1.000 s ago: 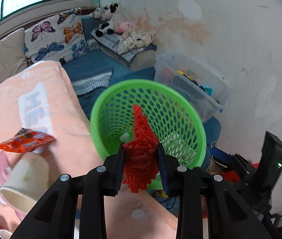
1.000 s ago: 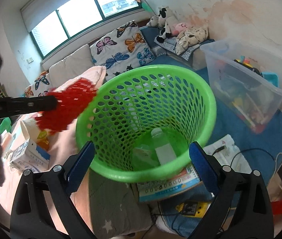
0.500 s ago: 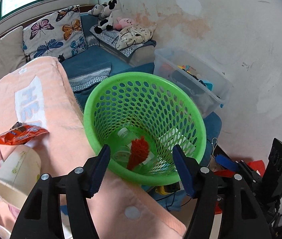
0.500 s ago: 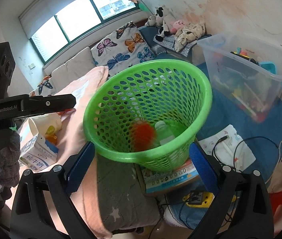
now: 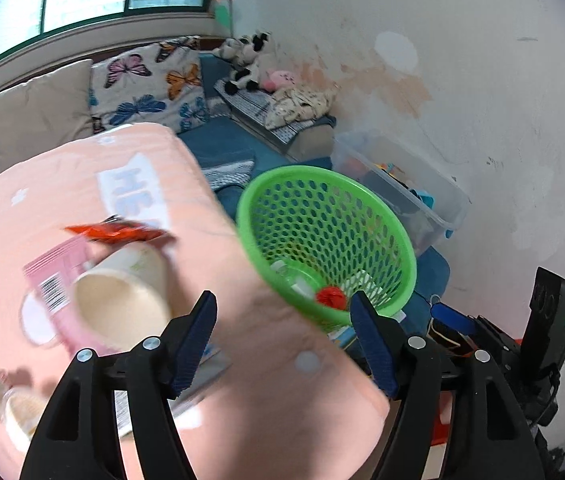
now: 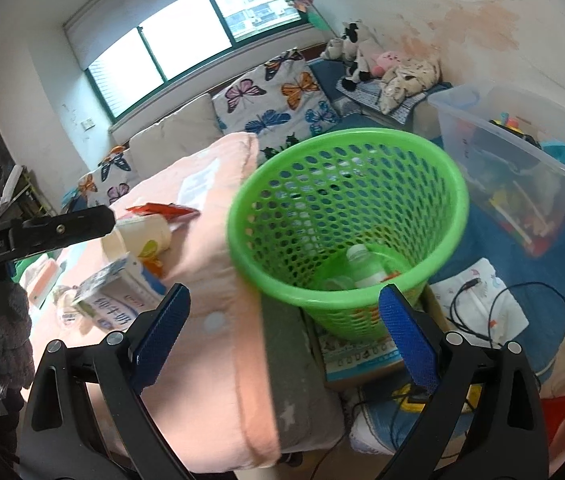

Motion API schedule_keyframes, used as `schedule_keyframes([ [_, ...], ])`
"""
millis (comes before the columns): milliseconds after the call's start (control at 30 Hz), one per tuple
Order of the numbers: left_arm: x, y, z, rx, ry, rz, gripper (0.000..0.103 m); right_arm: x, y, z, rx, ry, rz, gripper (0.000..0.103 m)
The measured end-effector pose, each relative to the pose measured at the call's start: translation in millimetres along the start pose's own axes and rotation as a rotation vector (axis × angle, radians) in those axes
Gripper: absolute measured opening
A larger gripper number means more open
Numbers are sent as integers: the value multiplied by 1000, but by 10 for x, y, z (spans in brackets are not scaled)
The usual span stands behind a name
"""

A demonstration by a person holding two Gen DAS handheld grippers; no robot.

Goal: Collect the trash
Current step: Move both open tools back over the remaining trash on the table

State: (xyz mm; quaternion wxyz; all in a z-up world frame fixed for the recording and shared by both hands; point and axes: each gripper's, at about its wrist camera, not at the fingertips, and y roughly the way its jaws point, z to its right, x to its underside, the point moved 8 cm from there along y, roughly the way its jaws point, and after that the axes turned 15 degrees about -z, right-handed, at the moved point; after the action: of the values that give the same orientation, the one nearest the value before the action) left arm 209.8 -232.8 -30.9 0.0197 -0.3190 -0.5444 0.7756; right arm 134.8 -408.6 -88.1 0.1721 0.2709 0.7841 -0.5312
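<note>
A green perforated basket (image 5: 386, 220) (image 6: 242, 236) stands beside the pink-covered table (image 5: 242, 380). Inside it lie a red mesh scrap (image 5: 331, 296) and a clear plastic bottle (image 6: 362, 264). My left gripper (image 5: 284, 336) is open and empty above the table's edge, left of the basket. It also shows from the side in the right wrist view (image 6: 62, 230). My right gripper (image 6: 282, 332) is open and empty in front of the basket. On the table lie a paper cup (image 5: 122, 300) (image 6: 138, 236), an orange wrapper (image 5: 118, 234) (image 6: 162, 211), a pink packet (image 5: 54, 280) and a milk carton (image 6: 118, 300).
A clear storage bin (image 6: 522, 160) of toys stands right of the basket on a blue mat. Cables (image 6: 494, 304) and booklets (image 6: 358, 356) lie on the floor below the basket. Butterfly cushions (image 6: 278, 100) and soft toys (image 6: 362, 56) sit behind.
My left gripper opened and let go of the red mesh scrap, which fell into the basket. The left gripper then swung left over the table, toward the cup and wrapper.
</note>
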Motion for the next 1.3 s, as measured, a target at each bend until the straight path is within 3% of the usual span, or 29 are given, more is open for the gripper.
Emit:
schedule_keyframes([
  [267, 343, -354, -512, -73, -70, 51, 72, 25, 43, -362, -21, -62, -11, 95],
  [833, 1034, -939, -1642, -161, -328, 131, 72, 56, 281, -1064, -76, -202, -66, 97],
  [1300, 1377, -942, -2003, -183, -412, 107, 72, -164, 501, -1642, -40, -455, -126, 97],
])
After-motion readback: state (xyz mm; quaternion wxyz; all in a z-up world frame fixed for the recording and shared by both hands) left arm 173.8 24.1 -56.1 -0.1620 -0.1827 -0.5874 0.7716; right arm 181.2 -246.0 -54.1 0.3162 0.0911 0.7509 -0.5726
